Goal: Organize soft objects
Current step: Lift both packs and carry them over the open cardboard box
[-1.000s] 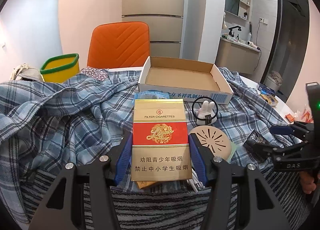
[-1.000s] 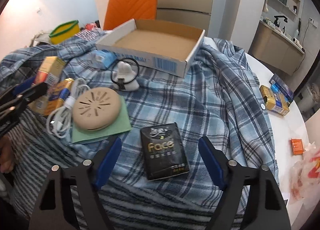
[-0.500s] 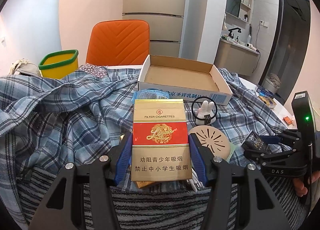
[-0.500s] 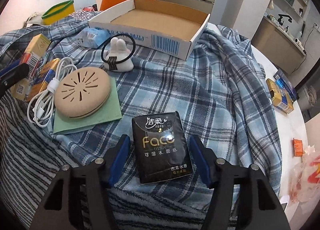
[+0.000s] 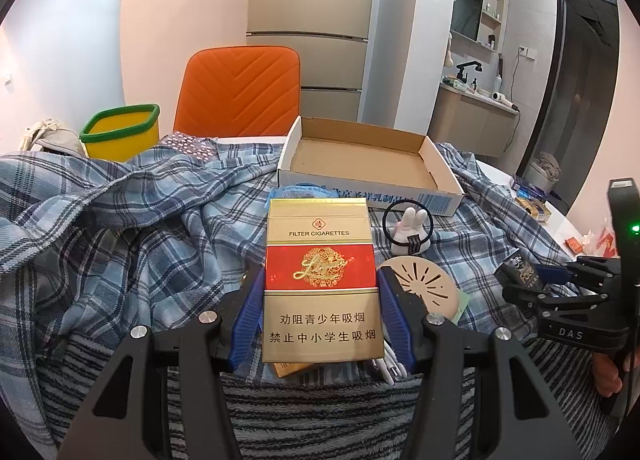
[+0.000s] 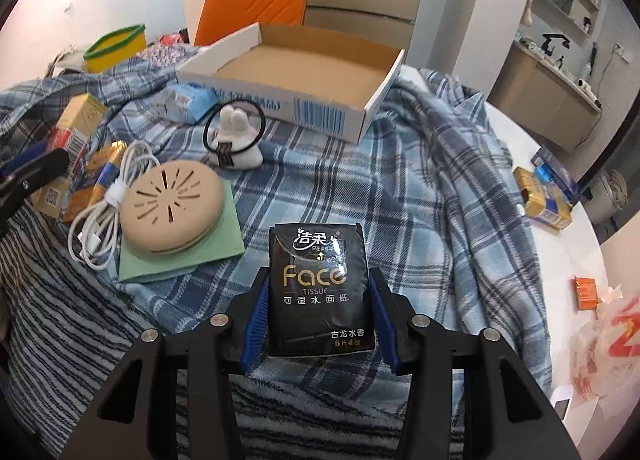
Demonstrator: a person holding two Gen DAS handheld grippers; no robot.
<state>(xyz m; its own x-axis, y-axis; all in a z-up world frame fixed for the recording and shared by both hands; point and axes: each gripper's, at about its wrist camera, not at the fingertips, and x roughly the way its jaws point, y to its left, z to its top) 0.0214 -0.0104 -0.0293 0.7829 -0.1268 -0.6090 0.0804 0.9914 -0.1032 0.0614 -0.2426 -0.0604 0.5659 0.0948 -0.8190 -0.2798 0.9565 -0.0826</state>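
My left gripper [image 5: 320, 316] is shut on a gold and red cigarette pack [image 5: 320, 280] and holds it upright above the plaid cloth. My right gripper [image 6: 319, 316] is shut on a black Face tissue pack [image 6: 319, 284], lifted off the cloth; it also shows at the right of the left wrist view [image 5: 532, 280]. An open, empty cardboard tray box [image 6: 304, 72] stands behind on the cloth, also in the left wrist view [image 5: 360, 164].
A beige round disc [image 6: 172, 208] lies on a green pad with a white cable [image 6: 100, 220]. A white bunny with a black hair tie [image 6: 236, 136], a blue tissue pack [image 6: 188, 102], a yellow bin [image 5: 120, 132], an orange chair [image 5: 240, 96] and small boxes [image 6: 544, 200] are around.
My right gripper closed on the black tissue pack and lifted it off the cloth. My left gripper rose a little, still holding the cigarette pack.
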